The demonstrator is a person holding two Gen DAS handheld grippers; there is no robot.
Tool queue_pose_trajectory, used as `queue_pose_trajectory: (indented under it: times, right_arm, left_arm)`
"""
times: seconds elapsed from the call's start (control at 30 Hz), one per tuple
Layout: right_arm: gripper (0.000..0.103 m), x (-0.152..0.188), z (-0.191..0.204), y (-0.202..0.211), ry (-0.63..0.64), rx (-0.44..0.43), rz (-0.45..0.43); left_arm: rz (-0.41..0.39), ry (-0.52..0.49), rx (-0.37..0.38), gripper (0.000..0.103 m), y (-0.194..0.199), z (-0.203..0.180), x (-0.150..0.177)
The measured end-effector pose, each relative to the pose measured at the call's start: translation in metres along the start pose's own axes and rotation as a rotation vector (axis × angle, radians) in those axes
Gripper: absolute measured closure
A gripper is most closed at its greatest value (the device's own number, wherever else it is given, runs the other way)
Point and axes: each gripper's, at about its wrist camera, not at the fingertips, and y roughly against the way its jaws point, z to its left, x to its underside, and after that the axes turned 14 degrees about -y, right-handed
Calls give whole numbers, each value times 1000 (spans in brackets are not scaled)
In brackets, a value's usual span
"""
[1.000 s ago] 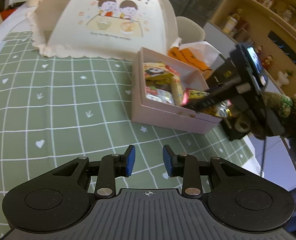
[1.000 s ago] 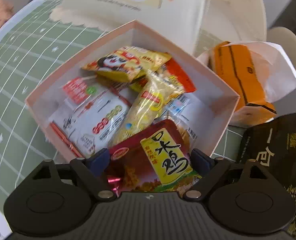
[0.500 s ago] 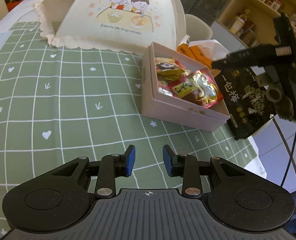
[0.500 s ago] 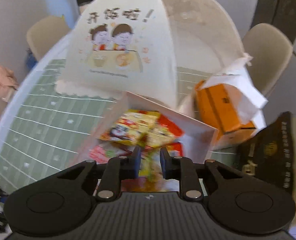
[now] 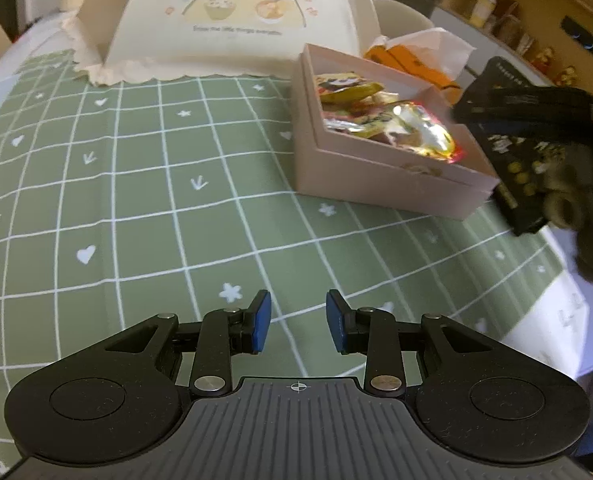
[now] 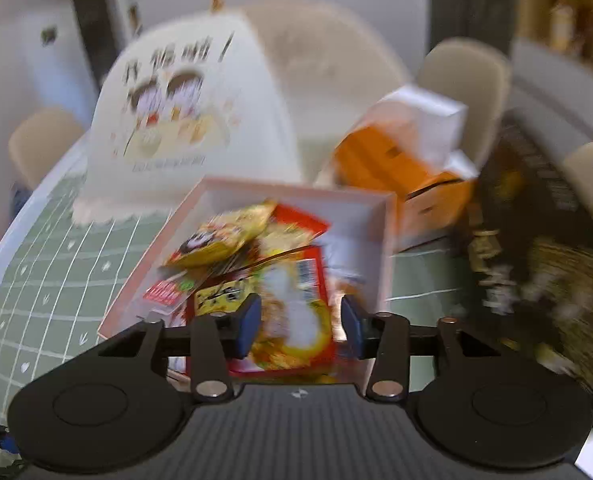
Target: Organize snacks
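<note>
The right gripper (image 6: 301, 326) is hanging over the near end of the pink box (image 6: 380, 240), and its jaws have just been opening; they are standing apart with nothing between them. The snacks are lying in the box in a loose pile, with a red and yellow snack bag (image 6: 292, 312) on top. A big black bag (image 6: 536, 264) is lying on the worktop just to the right of the box, still outside it. That looks like the next thing to fetch.

To do it well, the right gripper should be swinging over slowly, because this view is blurry. It should be pinching the black bag by one edge, not its fat middle.

The left gripper (image 5: 298, 322) is waiting over the green cloth (image 5: 136, 200), jaws partly open and empty. It could be holding the box still.
</note>
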Motion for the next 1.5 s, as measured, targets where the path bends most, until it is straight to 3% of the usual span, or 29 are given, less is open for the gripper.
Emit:
queue_pose_trajectory:
  times: [0.03,0.17,0.33,0.47,0.57,0.63,0.7,0.83,1.17,1.5]
  right_arm:
    - [38,7,-3,8,-18,-16,-12]
    - [36,48,-7,31,-33,-125,-2]
    - [35,97,11,22,48,-20,53]
    - [35,115,13,1,12,-24,110]
    - [35,124,20,-9,48,15,77]
    - [29,126,22,-12,61,39,41]
    - [25,127,21,-16,45,72,12]
    - [0,128,4,-21,-33,126,-31]
    - [0,136,0,-19,-41,145,-92]
    - [0,135,0,-19,-41,144,-91]
  left_arm:
    - [-8,-9,-14,69,0,0,1]
    - [-47,-33,-43,69,-6,-9,3]
    - [-94,-103,-147,69,-21,-24,1]
    - [-102,-135,-171,67,-33,-27,7]
    - [-125,-170,-187,57,-38,-34,8]
    - [-150,-186,-190,49,-43,-39,8]
    - [-176,-201,-207,49,-46,-45,9]
    - [-223,-188,-229,47,-50,-46,13]
    - [-234,-183,-236,47,-56,-45,7]
    - [-234,-184,-230,47,-56,-44,7]
